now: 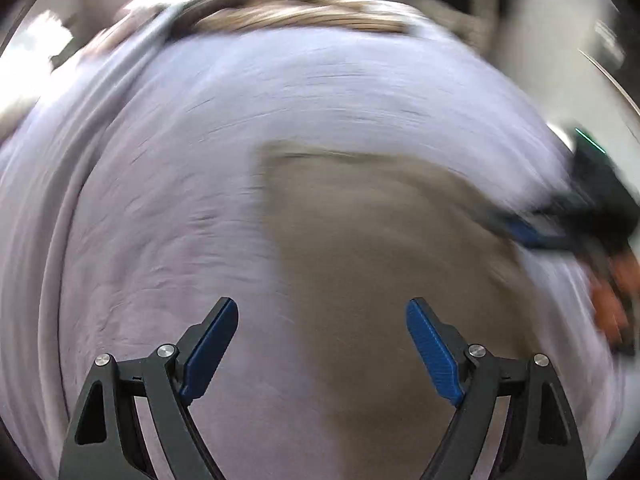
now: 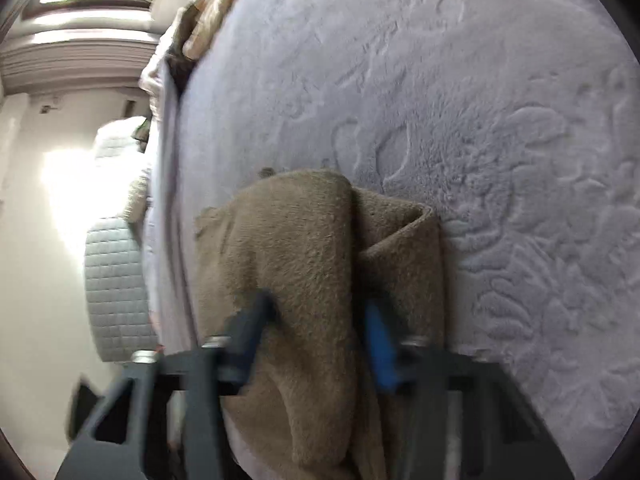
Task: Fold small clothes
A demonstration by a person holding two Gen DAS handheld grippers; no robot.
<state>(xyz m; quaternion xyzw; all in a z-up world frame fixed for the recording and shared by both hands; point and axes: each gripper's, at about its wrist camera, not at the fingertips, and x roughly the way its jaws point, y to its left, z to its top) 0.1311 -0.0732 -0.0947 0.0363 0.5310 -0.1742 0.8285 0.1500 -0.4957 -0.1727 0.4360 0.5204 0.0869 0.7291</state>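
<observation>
- Left gripper [image 1: 322, 344] spread wide, nothing between its fingers, above the bed [image 1: 168, 184].
- Brown cloth [image 2: 304, 248] lies folded on the bed near its edge.
- Right gripper [image 2: 320, 320] straddles a bunched fold of the cloth; whether it's pinching, I cannot tell.

Brown cloth [image 2: 304, 264]: matt, fuzzy terry-like pile; pale lilac bedspread [image 2: 460, 100]: plush fabric with embossed relief pattern; left gripper [image 1: 322, 344]: matt black plastic arms, ribbed blue pads [image 1: 212, 354], shiny metal pivot pins.
</observation>
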